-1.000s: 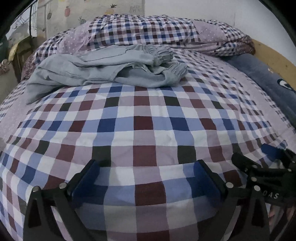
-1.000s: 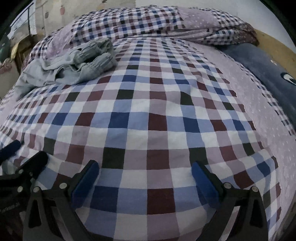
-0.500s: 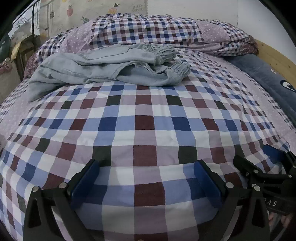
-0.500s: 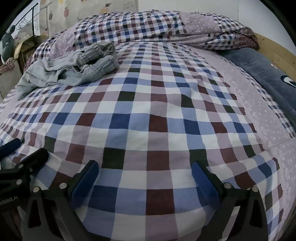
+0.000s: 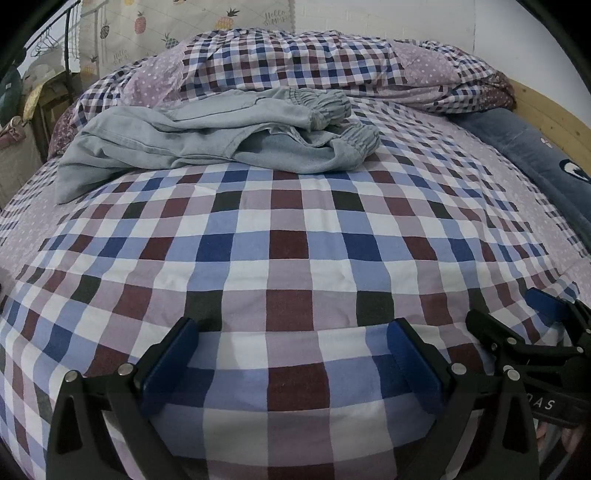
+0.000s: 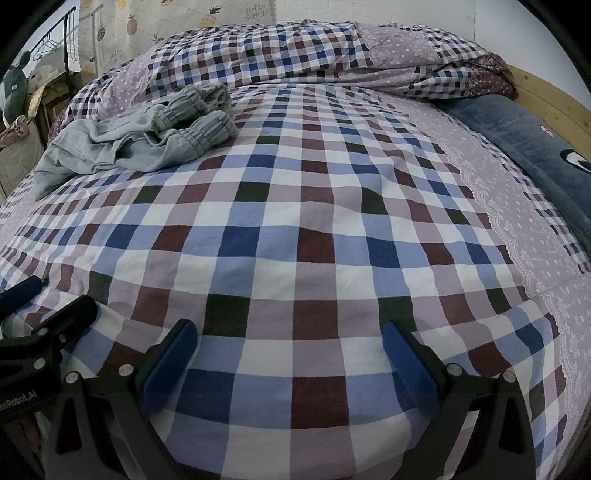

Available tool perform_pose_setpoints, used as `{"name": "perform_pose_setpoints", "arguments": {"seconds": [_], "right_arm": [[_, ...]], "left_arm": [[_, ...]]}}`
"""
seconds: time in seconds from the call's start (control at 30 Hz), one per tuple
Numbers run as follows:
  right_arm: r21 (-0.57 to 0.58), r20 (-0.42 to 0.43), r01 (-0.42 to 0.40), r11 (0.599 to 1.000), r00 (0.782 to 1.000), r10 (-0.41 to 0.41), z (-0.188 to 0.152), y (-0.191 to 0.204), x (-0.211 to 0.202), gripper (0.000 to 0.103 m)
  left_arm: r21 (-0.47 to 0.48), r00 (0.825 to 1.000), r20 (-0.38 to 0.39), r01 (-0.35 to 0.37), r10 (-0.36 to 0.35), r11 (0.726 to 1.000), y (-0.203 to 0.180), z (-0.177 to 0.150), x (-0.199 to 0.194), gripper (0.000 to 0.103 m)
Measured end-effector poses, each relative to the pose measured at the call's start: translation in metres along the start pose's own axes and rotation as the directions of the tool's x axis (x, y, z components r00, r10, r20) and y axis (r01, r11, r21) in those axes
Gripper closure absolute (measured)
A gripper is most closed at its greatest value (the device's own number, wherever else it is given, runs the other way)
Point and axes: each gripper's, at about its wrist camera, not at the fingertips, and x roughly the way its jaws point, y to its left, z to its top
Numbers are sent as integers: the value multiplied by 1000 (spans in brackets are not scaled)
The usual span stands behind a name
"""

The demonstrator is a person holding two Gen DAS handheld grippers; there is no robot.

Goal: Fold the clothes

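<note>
Here both claws, left claw (image 5: 291, 354) and right claw (image 6: 290, 354), gape wide, well short of the crumpled trousers (image 5: 221, 136).

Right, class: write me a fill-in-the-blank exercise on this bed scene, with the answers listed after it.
1. The grey trousers lie in a ____ heap.
2. The bedsheet has a ____ pattern.
3. The left tongs and right tongs are both ____.
4. The fruit printed on the curtain is ____.

Answers: crumpled; checked; open; pineapple
</note>
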Motion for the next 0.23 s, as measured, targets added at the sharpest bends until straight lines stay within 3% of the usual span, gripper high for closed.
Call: {"name": "perform_pose_setpoints", "arguments": {"seconds": [0.23], "right_arm": [[1, 0, 0, 1000, 1000, 0, 0, 0, 0, 0]], "left_arm": [[0, 1000, 1, 3, -3, 1000, 1, 1, 0, 0]]}}
